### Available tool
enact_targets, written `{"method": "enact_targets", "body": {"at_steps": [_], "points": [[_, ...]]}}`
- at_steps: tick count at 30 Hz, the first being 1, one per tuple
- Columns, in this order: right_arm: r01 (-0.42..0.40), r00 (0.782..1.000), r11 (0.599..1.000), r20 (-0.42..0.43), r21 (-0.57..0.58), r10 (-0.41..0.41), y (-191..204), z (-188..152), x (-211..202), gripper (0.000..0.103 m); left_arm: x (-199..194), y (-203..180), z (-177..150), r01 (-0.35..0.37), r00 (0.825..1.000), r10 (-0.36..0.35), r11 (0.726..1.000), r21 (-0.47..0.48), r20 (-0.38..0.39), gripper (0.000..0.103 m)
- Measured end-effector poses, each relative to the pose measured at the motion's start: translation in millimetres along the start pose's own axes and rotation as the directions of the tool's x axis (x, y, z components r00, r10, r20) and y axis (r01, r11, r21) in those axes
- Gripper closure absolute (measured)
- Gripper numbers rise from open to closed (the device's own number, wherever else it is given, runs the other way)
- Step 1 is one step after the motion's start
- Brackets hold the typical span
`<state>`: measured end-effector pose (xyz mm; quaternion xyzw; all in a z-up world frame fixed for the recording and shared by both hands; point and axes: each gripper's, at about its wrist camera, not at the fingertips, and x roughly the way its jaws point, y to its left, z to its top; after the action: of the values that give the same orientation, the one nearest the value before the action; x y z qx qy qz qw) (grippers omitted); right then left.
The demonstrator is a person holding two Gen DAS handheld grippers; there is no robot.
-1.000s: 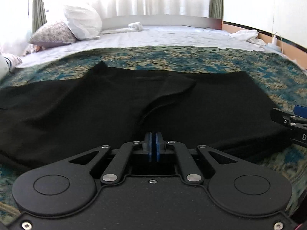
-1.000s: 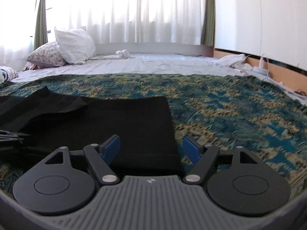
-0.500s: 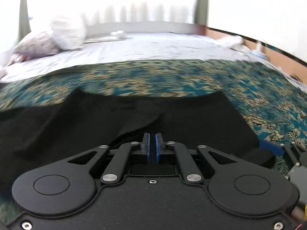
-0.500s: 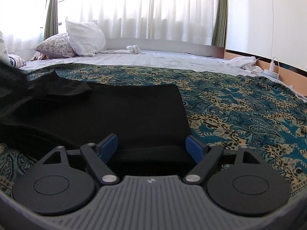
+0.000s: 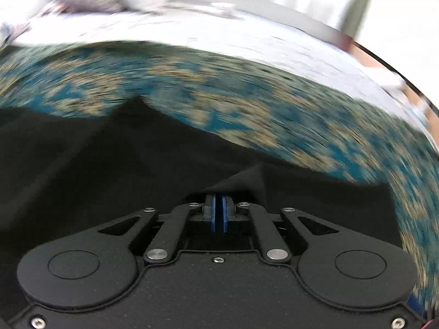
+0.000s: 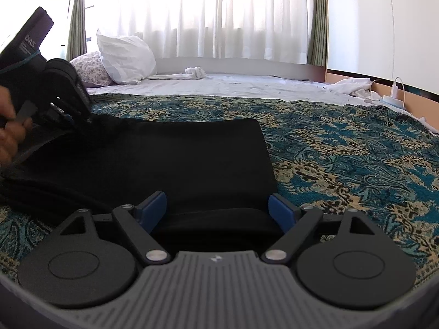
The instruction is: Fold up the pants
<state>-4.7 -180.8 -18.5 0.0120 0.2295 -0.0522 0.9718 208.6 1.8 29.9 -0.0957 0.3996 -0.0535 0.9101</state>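
Note:
Black pants [image 6: 175, 159] lie on a blue and beige patterned bedspread [image 6: 343, 150]. My left gripper [image 5: 219, 213] is shut on a fold of the pants [image 5: 109, 164] and lifts it; the left wrist view is blurred and tilted. In the right wrist view the left gripper [image 6: 79, 115] shows at the far left, held by a hand, pinching the pants' far edge above the bed. My right gripper [image 6: 218, 211] is open, its blue pads either side of the pants' near right corner, just above the cloth.
The bedspread also shows in the left wrist view [image 5: 274, 104]. A white pillow [image 6: 123, 57] and a floral pillow [image 6: 90, 68] lie at the far left on a white sheet [image 6: 247, 85]. A charger and cable [image 6: 396, 90] sit at the right.
My left gripper has lifted and swung to the right with the pants' fold, tilting its view. My right gripper has moved closer over the pants' near right corner, still open.

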Motion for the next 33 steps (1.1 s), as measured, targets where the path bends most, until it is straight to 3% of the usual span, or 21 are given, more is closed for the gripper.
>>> {"method": "enact_targets", "body": {"at_steps": [2,5,8,11,14,16,17,21,25,29,33], "points": [[-0.003,1.0,1.0,0.0,0.004,0.003,0.2,-0.5,-0.1,0.013,0.8,18.9,10.0,-0.049,0.999,0.05,0.997,-0.062,0.009,0.096],[-0.002,1.0,1.0,0.004,0.003,0.002,1.1,-1.1,-0.7,0.013,-2.0,38.0,18.9,-0.121,0.992,0.124,0.989,-0.083,0.033,0.096],[-0.003,1.0,1.0,0.005,0.003,0.003,1.3,-1.2,-0.7,0.013,-17.3,39.1,16.1,-0.115,0.991,0.118,0.992,-0.043,0.067,0.094],[-0.004,1.0,1.0,0.006,0.003,0.004,1.4,-1.6,-0.8,0.013,-36.8,19.4,1.8,-0.078,0.992,0.072,0.995,0.055,0.106,0.093],[-0.005,1.0,1.0,0.005,0.003,0.005,1.5,-1.6,-0.6,0.013,-59.5,3.3,-23.4,0.004,0.994,-0.019,0.99,0.141,0.112,0.078],[-0.005,1.0,1.0,0.005,0.003,0.005,1.6,-1.8,-0.6,0.013,-72.2,0.0,-39.0,0.033,0.992,-0.051,0.988,0.152,0.117,0.054],[-0.005,1.0,1.0,0.005,0.004,0.005,1.8,-2.0,-0.6,0.013,-79.5,1.3,-47.4,0.042,0.991,-0.06,0.988,0.149,0.124,0.052],[-0.001,1.0,1.0,0.01,0.001,0.001,2.0,-1.9,-1.9,0.012,-98.0,16.1,-71.7,0.079,0.992,-0.084,0.995,0.056,0.099,0.041],[-0.013,0.997,1.0,0.077,-0.001,0.013,3.1,-3.7,-16.6,0.008,-98.5,30.9,-91.9,0.122,0.992,-0.121,0.992,-0.016,0.016,0.041],[-0.016,0.99,0.999,0.14,0.036,0.011,-0.3,-3.6,-30.8,0.005,-93.5,39.8,-99.7,0.158,0.987,-0.157,0.985,-0.073,0.021,0.04],[-0.001,0.988,0.997,0.157,0.076,-0.011,-3.4,-0.8,-33.4,0.005,-81.8,51.1,-96.8,0.264,0.962,-0.274,0.939,-0.219,-0.017,0.04]]}}
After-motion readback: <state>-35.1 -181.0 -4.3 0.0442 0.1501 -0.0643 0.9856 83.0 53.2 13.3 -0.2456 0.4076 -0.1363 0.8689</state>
